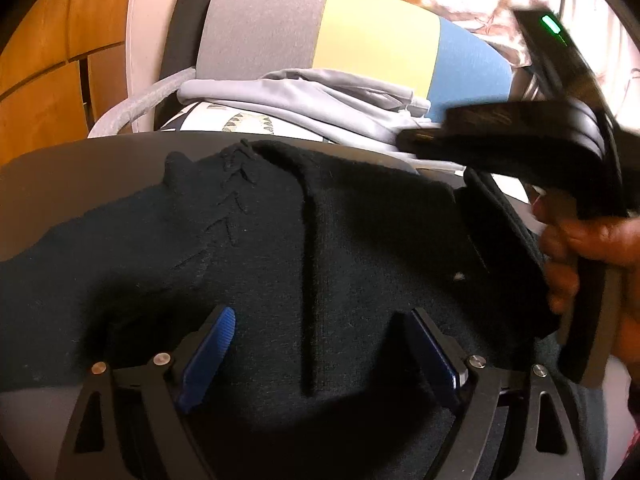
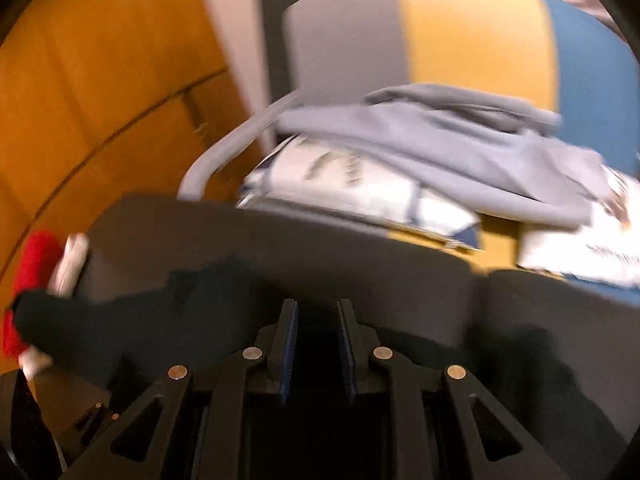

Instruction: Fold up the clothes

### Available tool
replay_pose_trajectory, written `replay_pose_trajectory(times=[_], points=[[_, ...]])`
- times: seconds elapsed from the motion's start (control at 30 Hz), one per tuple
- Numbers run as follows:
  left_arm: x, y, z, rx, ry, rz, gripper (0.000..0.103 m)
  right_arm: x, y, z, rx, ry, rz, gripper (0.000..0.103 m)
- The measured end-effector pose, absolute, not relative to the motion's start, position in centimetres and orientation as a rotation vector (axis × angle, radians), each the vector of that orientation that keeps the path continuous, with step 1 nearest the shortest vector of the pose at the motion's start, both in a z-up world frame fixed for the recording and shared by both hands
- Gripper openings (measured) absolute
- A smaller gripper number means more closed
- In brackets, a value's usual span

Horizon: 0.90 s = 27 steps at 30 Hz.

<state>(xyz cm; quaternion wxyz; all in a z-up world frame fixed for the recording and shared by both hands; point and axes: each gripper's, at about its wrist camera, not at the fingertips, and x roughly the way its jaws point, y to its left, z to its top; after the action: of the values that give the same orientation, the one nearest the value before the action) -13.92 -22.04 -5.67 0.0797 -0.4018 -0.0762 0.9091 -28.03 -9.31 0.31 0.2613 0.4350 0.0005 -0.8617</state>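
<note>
A dark knit sweater (image 1: 320,240) lies spread on the dark grey table (image 1: 80,176), with a raised crease down its middle. My left gripper (image 1: 320,344) hovers open just above its near part, one blue pad on each side of the crease. In the left wrist view a hand (image 1: 580,248) holds my right gripper (image 1: 412,140) over the sweater's far right corner, where a band of the sweater is turned over. The right wrist view is motion-blurred. There my right gripper (image 2: 318,340) has its pads close together with a narrow dark gap, and the sweater (image 2: 140,320) trails to the left.
Behind the table stands a chair with a grey, yellow and blue back (image 1: 360,32). A light grey hoodie (image 1: 312,96) lies on white patterned cloth (image 1: 224,120) on its seat. Wooden cabinets (image 1: 48,80) stand at the left. Something red and white (image 2: 36,276) sits at the table's left end.
</note>
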Motion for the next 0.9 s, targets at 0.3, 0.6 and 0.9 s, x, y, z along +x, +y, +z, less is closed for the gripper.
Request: replay_pose_trajectory(times=[0.3,0.6,0.9], points=[[-13.8,-22.3,-5.8,-1.17,-0.272,2.698,0.093,-26.3,-7.5,-1.6,1.261,-0.172,-2.349,0.019],[-13.6,-22.1,-5.7,-1.175,-0.263,2.699,0.094,-13.4,11.3,-0.3,1.242,-0.86,-2.504,0.025],[-14.0,-21.5,-5.7,-1.206,-0.202,2.717,0.095,4.6,33.7,-2.3,1.222,-1.57,-2.843,0.028]])
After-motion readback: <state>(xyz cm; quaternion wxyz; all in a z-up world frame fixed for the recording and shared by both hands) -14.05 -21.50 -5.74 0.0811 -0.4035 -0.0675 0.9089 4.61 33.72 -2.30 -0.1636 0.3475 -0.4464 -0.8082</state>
